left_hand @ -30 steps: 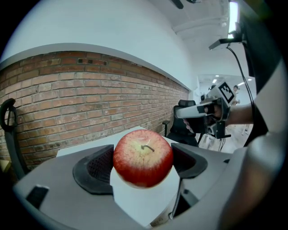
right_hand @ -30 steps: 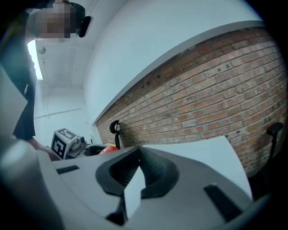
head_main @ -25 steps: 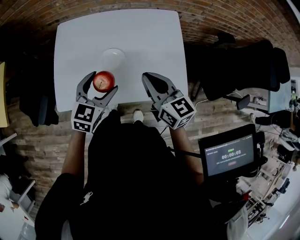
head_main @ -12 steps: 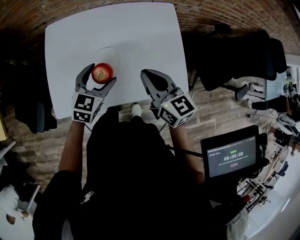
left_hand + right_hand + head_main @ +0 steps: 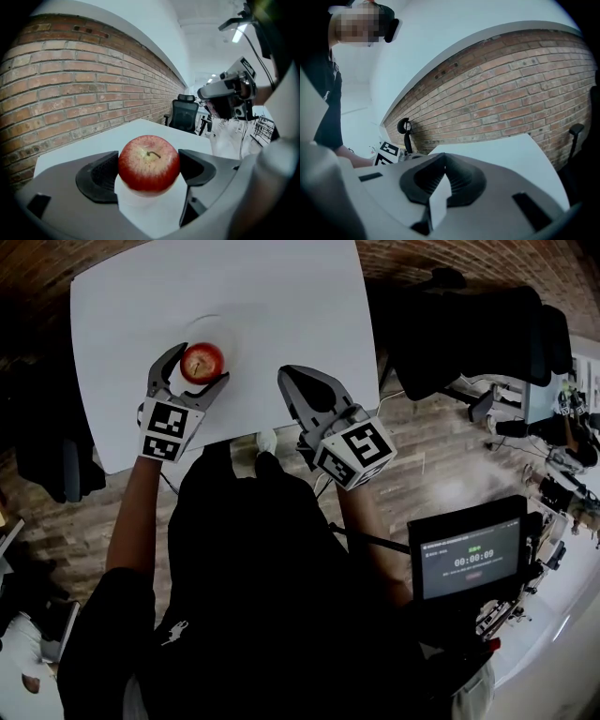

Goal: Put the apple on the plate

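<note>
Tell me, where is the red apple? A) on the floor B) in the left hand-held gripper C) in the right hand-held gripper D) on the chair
B: the apple sits clamped between the jaws of the left hand-held gripper, while the right hand-held gripper is shut on nothing.

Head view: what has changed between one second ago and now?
The left gripper carried the apple forward, away from the person; the apple is now over the plate. Its grip on the apple stayed. The right gripper stayed shut and empty near the table's front edge.
</note>
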The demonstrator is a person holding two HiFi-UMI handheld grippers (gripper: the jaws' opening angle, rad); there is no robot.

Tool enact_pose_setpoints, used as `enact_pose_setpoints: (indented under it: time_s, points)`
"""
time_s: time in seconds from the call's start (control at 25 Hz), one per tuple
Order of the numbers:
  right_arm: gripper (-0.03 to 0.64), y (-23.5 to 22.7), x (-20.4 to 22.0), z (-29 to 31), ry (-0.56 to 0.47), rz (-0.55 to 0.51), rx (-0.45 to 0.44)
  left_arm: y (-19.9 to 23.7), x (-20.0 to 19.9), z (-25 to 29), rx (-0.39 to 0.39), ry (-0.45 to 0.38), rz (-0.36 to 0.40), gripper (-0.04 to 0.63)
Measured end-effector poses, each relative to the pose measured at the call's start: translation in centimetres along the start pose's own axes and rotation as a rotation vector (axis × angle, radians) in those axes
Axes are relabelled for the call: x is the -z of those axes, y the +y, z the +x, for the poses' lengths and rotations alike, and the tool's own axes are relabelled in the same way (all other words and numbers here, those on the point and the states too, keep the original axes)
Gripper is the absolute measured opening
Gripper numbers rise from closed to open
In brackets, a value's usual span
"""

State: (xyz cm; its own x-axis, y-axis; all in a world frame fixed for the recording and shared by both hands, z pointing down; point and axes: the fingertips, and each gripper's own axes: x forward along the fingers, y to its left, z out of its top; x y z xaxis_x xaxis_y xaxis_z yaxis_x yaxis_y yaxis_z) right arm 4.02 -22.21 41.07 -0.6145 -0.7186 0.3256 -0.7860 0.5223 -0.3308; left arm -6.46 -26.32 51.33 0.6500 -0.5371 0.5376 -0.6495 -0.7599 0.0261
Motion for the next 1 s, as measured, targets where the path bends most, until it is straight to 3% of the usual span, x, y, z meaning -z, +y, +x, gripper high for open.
enact_pose_setpoints:
  time_s: [0.32, 1.0]
  points:
    - [0.003, -1.5, 3.3, 2.4, 0.052, 0.023, 0.043, 1.7, 2.8, 4.0, 0.044, 0.011, 0.004, 0.403]
    - [0.003, -1.6, 3.5, 1.8, 0.065, 0.054, 0.082, 0.8, 3.8, 6.7, 0.086, 0.066, 0.086, 0.403]
